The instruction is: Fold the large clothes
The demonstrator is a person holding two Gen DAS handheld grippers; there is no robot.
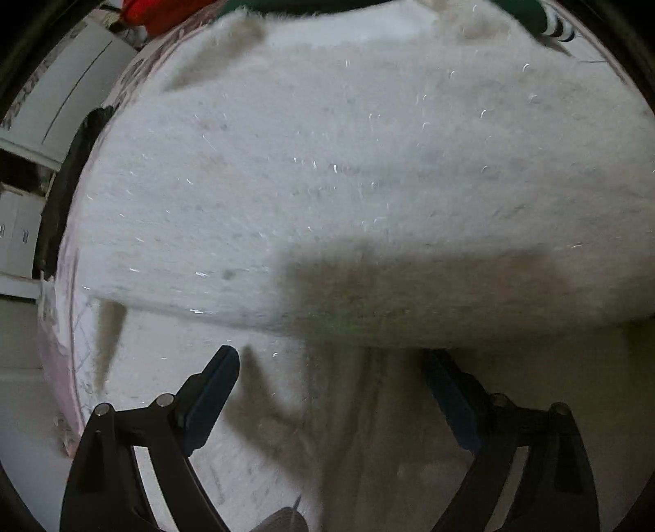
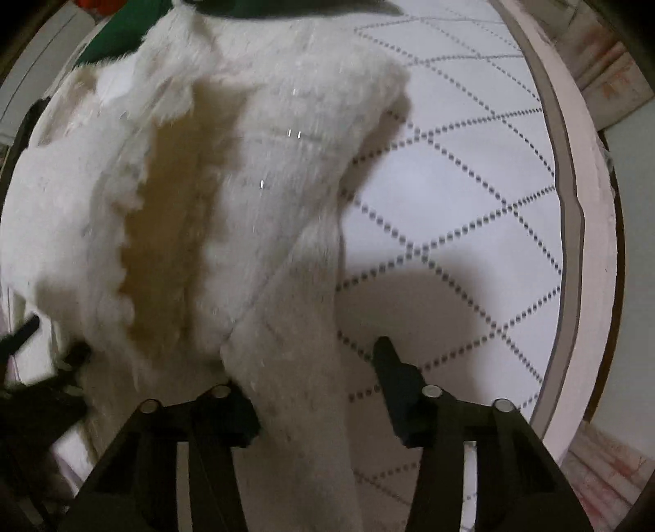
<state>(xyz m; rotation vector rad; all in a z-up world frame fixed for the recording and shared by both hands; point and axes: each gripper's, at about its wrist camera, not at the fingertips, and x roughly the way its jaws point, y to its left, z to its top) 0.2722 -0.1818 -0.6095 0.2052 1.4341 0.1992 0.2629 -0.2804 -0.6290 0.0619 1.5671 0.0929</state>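
A large fluffy white garment (image 1: pixel 327 172) lies spread over the quilted bed and fills most of the left wrist view. A folded edge runs across just beyond my left gripper (image 1: pixel 331 364), which is open and empty above the garment's near part. In the right wrist view the same white garment (image 2: pixel 254 196) is bunched, with a long sleeve-like strip (image 2: pixel 294 368) running down between the jaws of my right gripper (image 2: pixel 313 368). The jaws stand wide apart around the strip without pinching it. Part of the left gripper (image 2: pixel 24 368) shows blurred at the left edge.
The white quilted mattress (image 2: pixel 450 184) with dotted diamond stitching lies to the right, ending at a pink border (image 2: pixel 581 245). A green garment (image 2: pixel 118 32) and something red (image 1: pixel 155 16) lie at the far end. White furniture (image 1: pixel 61 90) stands beyond the bed's left side.
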